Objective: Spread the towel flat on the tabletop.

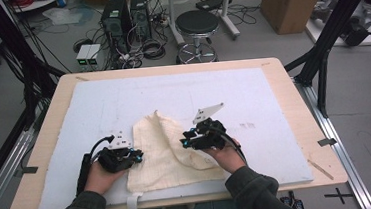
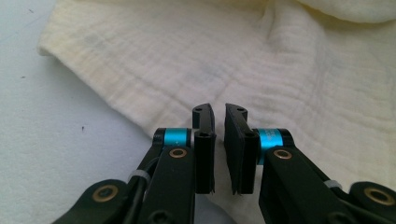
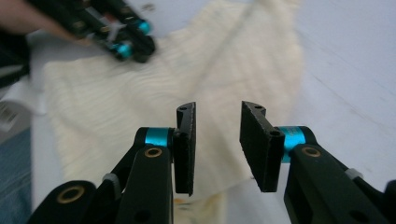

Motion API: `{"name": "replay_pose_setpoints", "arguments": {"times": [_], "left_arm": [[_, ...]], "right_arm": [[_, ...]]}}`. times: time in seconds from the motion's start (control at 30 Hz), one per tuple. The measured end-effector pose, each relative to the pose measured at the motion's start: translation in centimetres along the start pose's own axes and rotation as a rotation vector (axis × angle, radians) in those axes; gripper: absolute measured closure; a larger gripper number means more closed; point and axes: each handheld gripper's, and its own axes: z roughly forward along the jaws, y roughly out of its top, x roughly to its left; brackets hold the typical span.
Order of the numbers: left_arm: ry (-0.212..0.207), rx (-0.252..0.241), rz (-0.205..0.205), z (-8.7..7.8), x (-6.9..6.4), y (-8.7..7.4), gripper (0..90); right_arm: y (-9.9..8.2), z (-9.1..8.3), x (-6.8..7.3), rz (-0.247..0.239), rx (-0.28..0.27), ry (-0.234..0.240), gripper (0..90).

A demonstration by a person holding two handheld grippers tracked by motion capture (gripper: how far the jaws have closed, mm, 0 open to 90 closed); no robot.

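A cream, crinkled cloth point(image 1: 159, 141) lies partly folded over itself on the white mat point(image 1: 172, 90), near the table's front edge. My left gripper point(image 1: 140, 155) rests at the cloth's left edge. In the left gripper view its jaws point(image 2: 219, 112) stand a narrow gap apart over the cloth point(image 2: 280, 70), with nothing pinched between them. My right gripper point(image 1: 184, 142) sits at the cloth's right side. The right gripper view shows it point(image 3: 218, 109) open above the cloth point(image 3: 140, 88), empty, with the left gripper point(image 3: 126, 39) farther off at the top left.
The mat covers most of a wooden table point(image 1: 305, 125). A white strap point(image 1: 133, 201) hangs at the front edge. Beyond the table, on the floor, stand a black stool point(image 1: 197, 23), computer towers point(image 1: 116, 19) and a cardboard box point(image 1: 290, 1).
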Motion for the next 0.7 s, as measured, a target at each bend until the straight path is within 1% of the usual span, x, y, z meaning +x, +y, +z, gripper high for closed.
{"name": "replay_pose_setpoints", "arguments": {"times": [0.07, 0.13, 0.2, 0.27, 0.3, 0.37, 0.4, 0.43, 0.47, 0.57, 0.6, 0.7], "left_arm": [[0.000, 0.000, 0.001, 0.0, 0.0, 0.0, 81.4], [0.000, 0.000, 0.002, 0.0, 0.0, 0.0, 81.3], [0.000, -0.002, 0.002, 0.0, 0.0, 0.0, 81.2], [0.000, -0.002, 0.002, 0.0, 0.0, 0.0, 81.2], [0.000, -0.002, 0.003, 0.0, 0.0, 0.0, 81.2], [0.001, -0.002, 0.004, 0.0, 0.0, 0.0, 81.2], [0.002, -0.002, 0.003, 0.0, 0.0, 0.0, 81.1], [0.003, -0.005, 0.002, 0.0, -0.1, 0.0, 81.0], [0.002, -0.007, 0.001, 0.0, -0.1, 0.0, 80.9], [0.001, -0.004, 0.004, 0.0, 0.0, 0.0, 80.6], [0.001, -0.004, 0.005, 0.0, 0.0, 0.0, 80.5], [0.001, -0.004, 0.005, 0.0, 0.0, 0.0, 80.5]], "right_arm": [[-0.3, 0.8, -1.3, 0.055, 0.029, -0.020, 63.8], [-0.4, 1.6, -1.8, 0.081, 0.045, -0.016, 61.5], [-0.3, 2.3, -2.0, 0.092, 0.053, -0.030, 59.1], [-0.4, 3.0, -2.4, 0.123, 0.066, -0.023, 59.4], [-0.5, 3.3, -2.6, 0.134, 0.078, -0.018, 62.7], [-0.6, 3.7, -3.0, 0.143, 0.079, 0.016, 75.3], [-0.6, 3.8, -3.0, 0.138, 0.076, 0.029, 81.9], [-0.6, 3.8, -2.9, 0.125, 0.076, 0.030, 85.8], [-0.4, 3.6, -2.9, 0.105, 0.069, 0.023, 86.4], [0.0, 2.6, -2.7, 0.084, 0.057, -0.015, 86.8], [0.2, 2.0, -2.6, 0.074, 0.053, -0.045, 86.8], [1.2, 0.2, -2.5, 0.023, 0.040, -0.168, 86.7]]}}
